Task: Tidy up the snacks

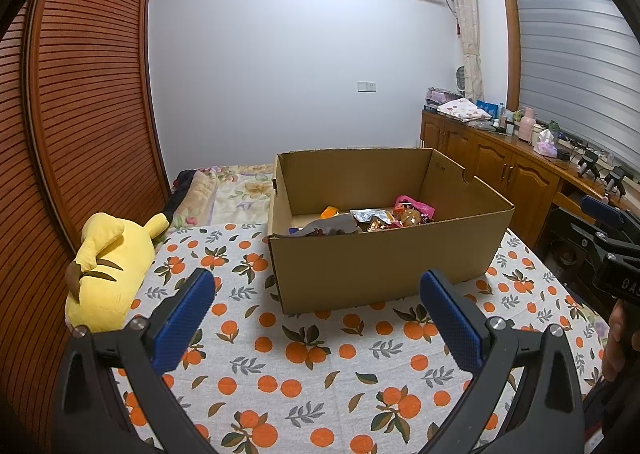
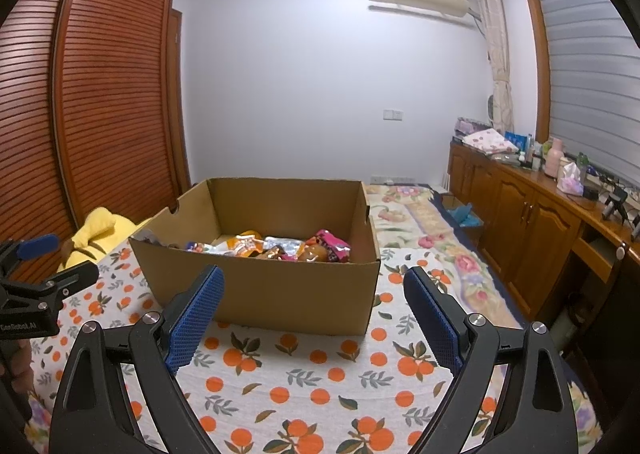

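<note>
1. Left wrist view: the left gripper (image 1: 316,314) is hanging wide open and holding nothing, low in the frame. The snacks (image 1: 376,216) are lying inside the cardboard box (image 1: 384,262) at centre, probably gathered there for sorting.
2. Right wrist view: the right gripper (image 2: 314,312) is also standing wide open and empty, facing the box from the near side, seemingly ready to reach in.

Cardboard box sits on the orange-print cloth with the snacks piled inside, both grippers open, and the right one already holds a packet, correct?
Not quite. The right gripper is open but holds nothing, as the right wrist view shows. The rest stands: the cardboard box sits on the orange-print cloth, snacks inside, left gripper open.
</note>
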A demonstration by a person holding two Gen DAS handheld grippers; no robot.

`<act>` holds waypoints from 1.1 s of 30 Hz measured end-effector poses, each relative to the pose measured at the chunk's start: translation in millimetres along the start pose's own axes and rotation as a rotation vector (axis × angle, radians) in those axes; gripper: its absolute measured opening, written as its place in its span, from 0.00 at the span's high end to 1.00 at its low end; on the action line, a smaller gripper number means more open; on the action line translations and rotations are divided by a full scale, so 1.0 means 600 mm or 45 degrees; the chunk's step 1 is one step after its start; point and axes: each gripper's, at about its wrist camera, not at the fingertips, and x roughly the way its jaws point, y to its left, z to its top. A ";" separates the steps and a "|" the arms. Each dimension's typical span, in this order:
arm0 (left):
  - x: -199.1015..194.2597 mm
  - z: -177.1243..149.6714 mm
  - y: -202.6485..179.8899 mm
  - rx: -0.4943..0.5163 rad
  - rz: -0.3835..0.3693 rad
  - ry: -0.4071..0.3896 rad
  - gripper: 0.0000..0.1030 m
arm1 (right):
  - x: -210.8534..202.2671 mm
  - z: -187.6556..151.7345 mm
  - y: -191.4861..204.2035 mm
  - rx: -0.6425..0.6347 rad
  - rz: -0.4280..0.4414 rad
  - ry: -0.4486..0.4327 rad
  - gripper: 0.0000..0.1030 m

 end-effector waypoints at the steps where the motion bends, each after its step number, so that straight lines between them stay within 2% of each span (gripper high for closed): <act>1: 0.000 0.000 0.000 0.001 0.001 0.000 0.00 | 0.000 0.000 0.000 0.000 -0.001 0.000 0.10; 33: 0.005 -0.007 0.002 0.002 -0.002 0.018 0.00 | -0.002 -0.010 -0.005 0.004 -0.011 0.005 0.09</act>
